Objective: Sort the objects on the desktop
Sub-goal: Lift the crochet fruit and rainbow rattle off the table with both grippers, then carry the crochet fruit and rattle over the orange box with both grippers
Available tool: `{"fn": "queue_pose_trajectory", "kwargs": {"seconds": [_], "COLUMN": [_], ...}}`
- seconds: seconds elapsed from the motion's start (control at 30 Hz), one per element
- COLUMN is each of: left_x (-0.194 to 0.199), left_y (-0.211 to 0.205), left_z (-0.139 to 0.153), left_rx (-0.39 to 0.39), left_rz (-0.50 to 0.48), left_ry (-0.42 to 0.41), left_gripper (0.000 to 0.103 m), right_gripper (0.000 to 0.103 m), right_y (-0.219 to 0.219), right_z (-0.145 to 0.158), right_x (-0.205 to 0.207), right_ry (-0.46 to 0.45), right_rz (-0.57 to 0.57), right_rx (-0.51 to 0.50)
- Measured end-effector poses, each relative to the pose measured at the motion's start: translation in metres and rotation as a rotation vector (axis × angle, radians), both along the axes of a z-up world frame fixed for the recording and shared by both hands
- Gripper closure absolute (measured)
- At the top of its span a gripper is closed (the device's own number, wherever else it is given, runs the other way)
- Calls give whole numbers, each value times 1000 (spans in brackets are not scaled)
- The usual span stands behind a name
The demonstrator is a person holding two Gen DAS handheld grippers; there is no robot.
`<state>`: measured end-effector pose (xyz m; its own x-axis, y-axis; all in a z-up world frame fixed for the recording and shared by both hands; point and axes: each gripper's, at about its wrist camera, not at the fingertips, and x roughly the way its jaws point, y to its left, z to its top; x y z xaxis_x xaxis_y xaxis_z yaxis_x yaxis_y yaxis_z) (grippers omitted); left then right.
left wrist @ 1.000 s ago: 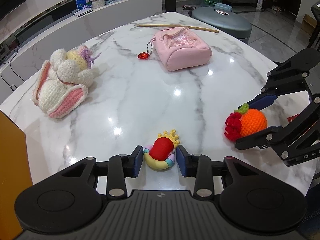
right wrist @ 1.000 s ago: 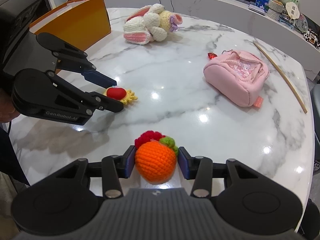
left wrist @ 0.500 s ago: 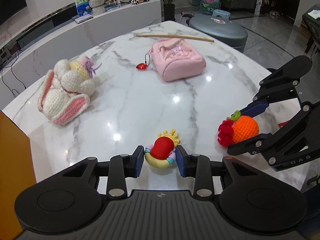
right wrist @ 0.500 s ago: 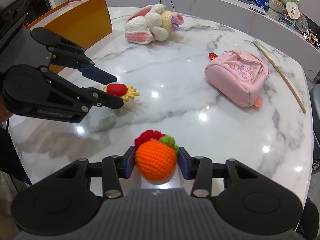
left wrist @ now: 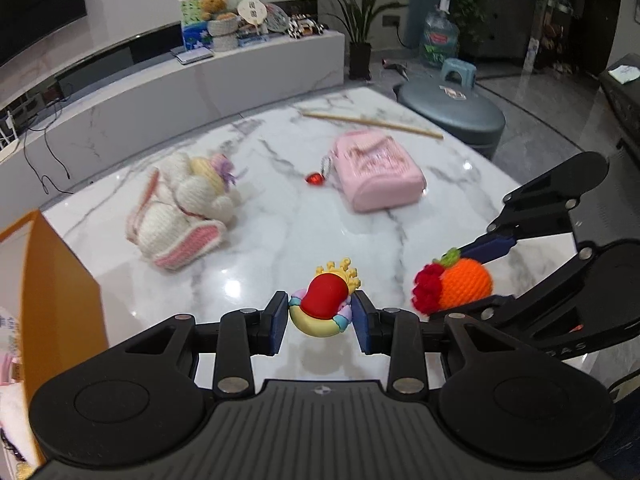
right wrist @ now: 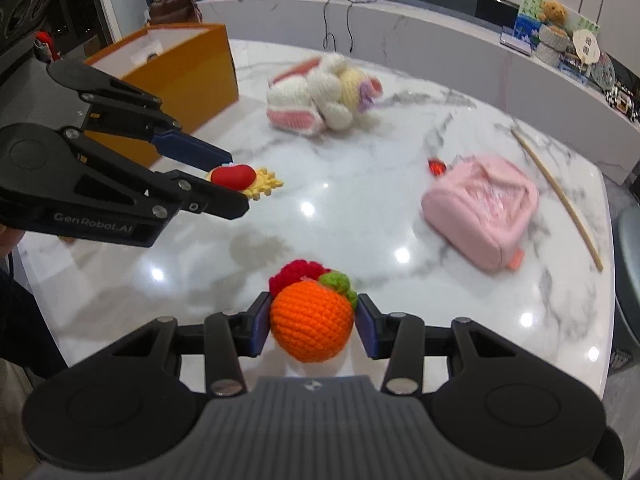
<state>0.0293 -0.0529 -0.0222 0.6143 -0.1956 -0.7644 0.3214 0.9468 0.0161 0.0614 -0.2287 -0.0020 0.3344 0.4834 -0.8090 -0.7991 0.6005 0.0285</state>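
Crocheted orange ball with red and green tufts (right wrist: 311, 326), clamped between the blue pads of the right hand-held gripper (right wrist: 311, 326), tufts turned away from the camera, clear above the white marble worktop (right wrist: 360, 216). Small rubbery charm with a red heart on a pastel crescent and yellow crown (left wrist: 325, 304), pinched in the left hand-held gripper (left wrist: 320, 312), crown end pointing forward past the fingertips, likewise raised off the worktop. "GenRobot.AI" printed in grey along the side of the left hand-held gripper, read from the right wrist view; letters "DAS" on the right one, partly cut off. Farther out, lying on the marble: white and pink crocheted rabbit toy (left wrist: 184, 216), sprawled on its side near the orange open-topped box (right wrist: 176, 76) at the worktop's edge. Pink soft fabric pouch (left wrist: 378, 172) with a red heart pendant (left wrist: 315, 178) on a short chain just beside it. Beyond the pouch, thin long wooden stick (left wrist: 372, 122), running along the far rim.
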Motion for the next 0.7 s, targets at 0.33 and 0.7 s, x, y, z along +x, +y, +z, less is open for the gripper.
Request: {"fn": "queue_pose_trajectory", "kwargs": {"seconds": [0.33, 0.7], "left_x": [-14, -27], "left_y": [16, 50], "left_z": [22, 47], "left_rx": [-27, -71], "left_rz": [21, 100], "left_ry": [-40, -90], "left_gripper": [64, 64], "right_gripper": [56, 56], "right_y": [26, 51], "right_z": [16, 41], "right_x": [-4, -10], "right_ry": [-30, -70], "right_rz": [17, 34], "right_rx": [3, 31]}}
